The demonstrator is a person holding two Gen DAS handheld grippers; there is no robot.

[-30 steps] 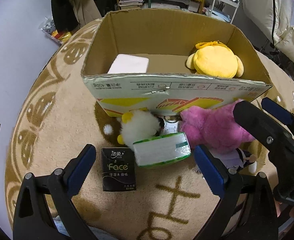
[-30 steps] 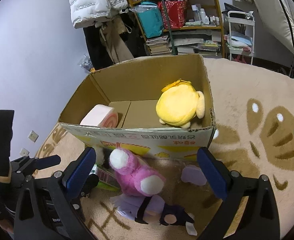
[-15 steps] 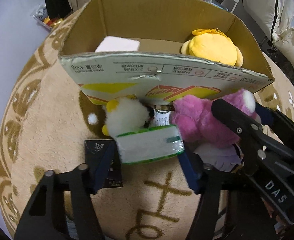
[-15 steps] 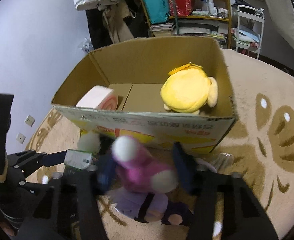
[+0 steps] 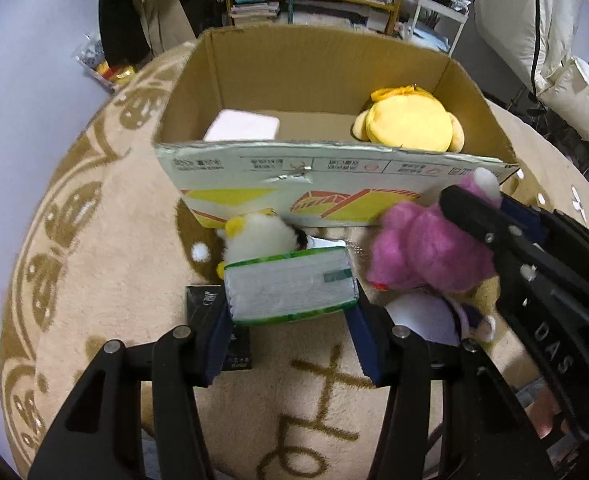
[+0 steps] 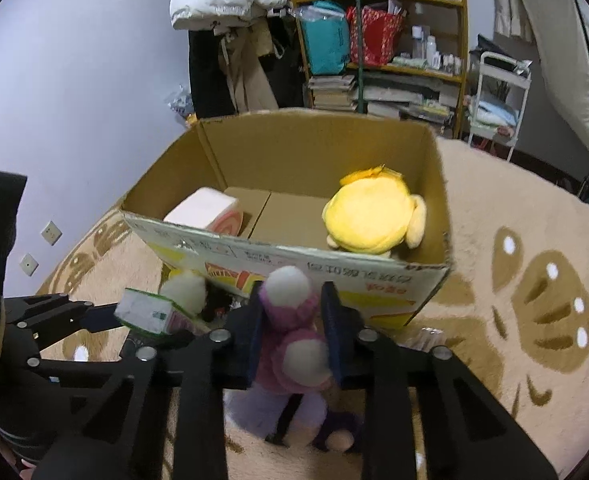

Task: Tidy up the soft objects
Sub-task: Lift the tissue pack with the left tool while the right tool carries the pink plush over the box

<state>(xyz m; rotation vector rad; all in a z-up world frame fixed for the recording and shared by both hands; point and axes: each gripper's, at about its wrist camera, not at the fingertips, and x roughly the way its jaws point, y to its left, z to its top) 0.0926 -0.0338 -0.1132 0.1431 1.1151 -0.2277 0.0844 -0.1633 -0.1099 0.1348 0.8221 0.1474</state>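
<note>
Your left hand-held gripper (image 5: 290, 320) is clenched on the green-edged tissue pack (image 5: 290, 286); its jaws have just been closing, and both blue pads press the pack's ends. Your right hand-held gripper (image 6: 290, 332) grasps the pink plush toy (image 6: 290, 320), squeezed tight between its pads after its jaws have just been closing.

Little writing can be read. The right hand-held gripper's black frame shows "DAS" in the left wrist view. The cardboard box (image 5: 334, 168) just ahead of both hand-held grippers carries printed lines on its near flap, too small and upside down to make out. The black packet (image 5: 202, 308) behind your left pad is mostly covered, its label cut off.

Beyond the tissue pack, a white fluffy toy (image 5: 262, 236) leans at the box's foot, half hidden. A purple doll (image 6: 302, 412) lies on the rug (image 6: 514, 380) under the pink toy, partly masked by the fingers.

Inside the box, the yellow plush (image 6: 370, 216) sits at the right. Only the right wrist view shows the pink swirl on the roll-shaped cushion (image 6: 206, 216); the left view gives just its pale top.
</note>
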